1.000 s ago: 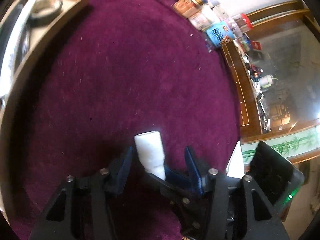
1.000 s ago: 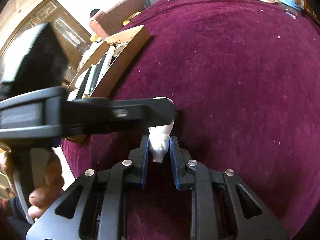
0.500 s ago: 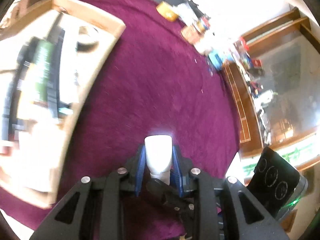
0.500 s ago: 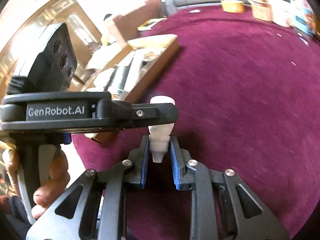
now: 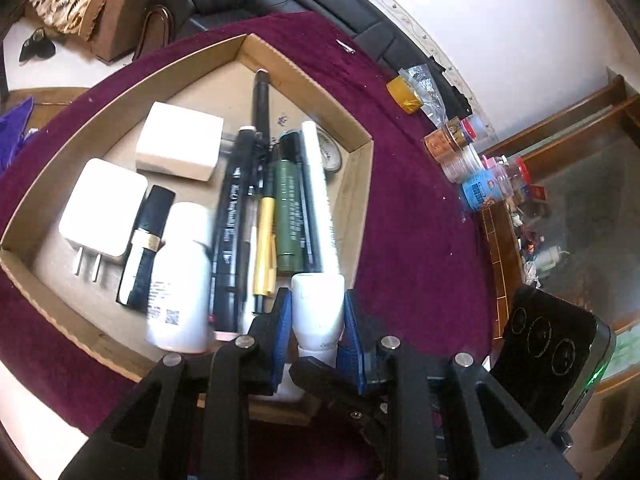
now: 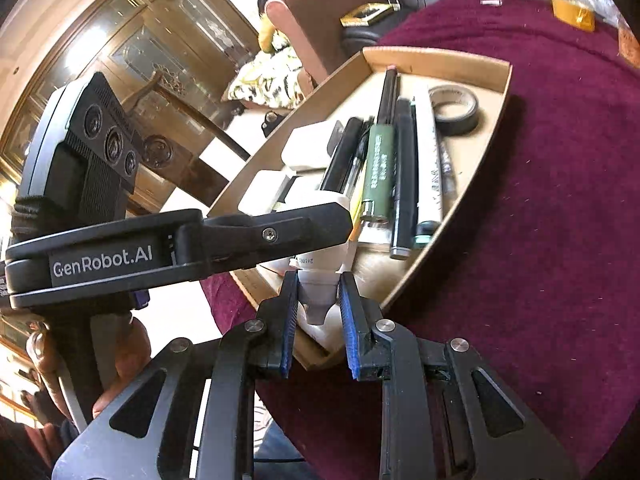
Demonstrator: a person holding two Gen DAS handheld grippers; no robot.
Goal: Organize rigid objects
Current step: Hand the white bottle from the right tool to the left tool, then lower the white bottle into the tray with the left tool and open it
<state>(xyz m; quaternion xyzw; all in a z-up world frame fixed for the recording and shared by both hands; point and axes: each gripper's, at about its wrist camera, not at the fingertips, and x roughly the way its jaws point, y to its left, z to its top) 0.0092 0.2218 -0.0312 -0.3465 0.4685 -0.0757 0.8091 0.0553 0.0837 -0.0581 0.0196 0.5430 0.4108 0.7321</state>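
A: Any lettering that reads clearly?

B: Only "GenRobot.AI", white on the black side of the left gripper [image 6: 312, 236], just left of the cardboard tray [image 6: 472, 184].

A: And inside the tray?

B: The green marker [image 6: 378, 172] and the white pen [image 6: 430, 160] beside it carry print, too blurred to read. The white tube [image 6: 324, 258] at the tray's near edge bears small digits beginning "241", the rest unclear.

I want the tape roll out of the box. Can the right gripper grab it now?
Probably not yet. The right gripper and left gripper both clamp the white tube, and pens lie before the tape roll.
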